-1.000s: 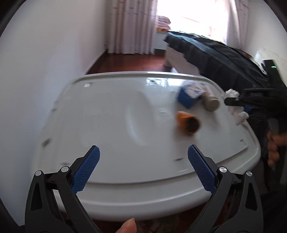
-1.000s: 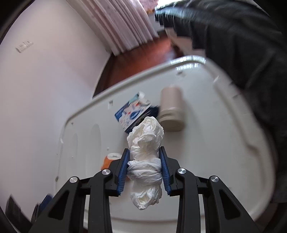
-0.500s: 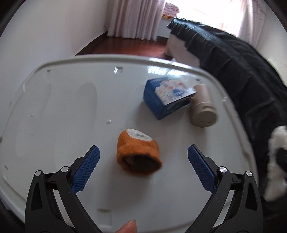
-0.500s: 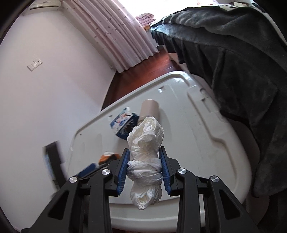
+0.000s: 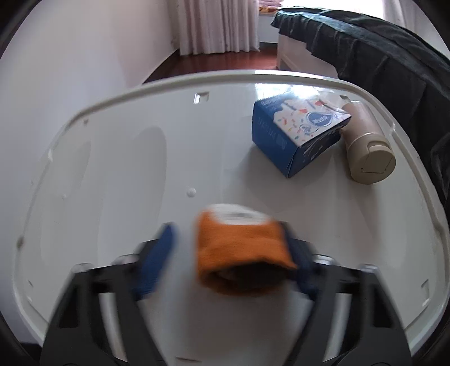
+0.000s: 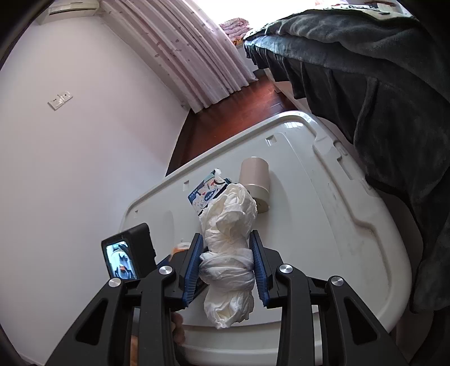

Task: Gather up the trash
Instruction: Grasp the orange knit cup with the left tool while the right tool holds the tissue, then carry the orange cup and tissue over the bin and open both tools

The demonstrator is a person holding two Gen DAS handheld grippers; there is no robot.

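An orange paper cup (image 5: 242, 247) lies on its side on the white plastic lid (image 5: 140, 169), its dark mouth towards me. My left gripper (image 5: 226, 228) is blurred and its jaws are closing around the cup. The right pad touches the cup, while a gap still shows at the left pad. My right gripper (image 6: 226, 253) is shut on a crumpled white wad of tissue (image 6: 227, 225), held above the lid's near edge. In the right wrist view the left gripper's black body (image 6: 128, 259) sits low on the left, with a sliver of the orange cup (image 6: 180, 249) beside it.
A blue printed carton (image 5: 298, 132) and a beige bottle (image 5: 368, 149) lie side by side at the lid's far right. A bed under a dark blanket (image 5: 379, 50) borders the right side. A white wall stands to the left, with curtains (image 5: 216, 25) and wooden floor beyond.
My left gripper came forward and down over the lid to the orange cup, and its jaws narrowed from wide open around it. The right gripper keeps the white wad.
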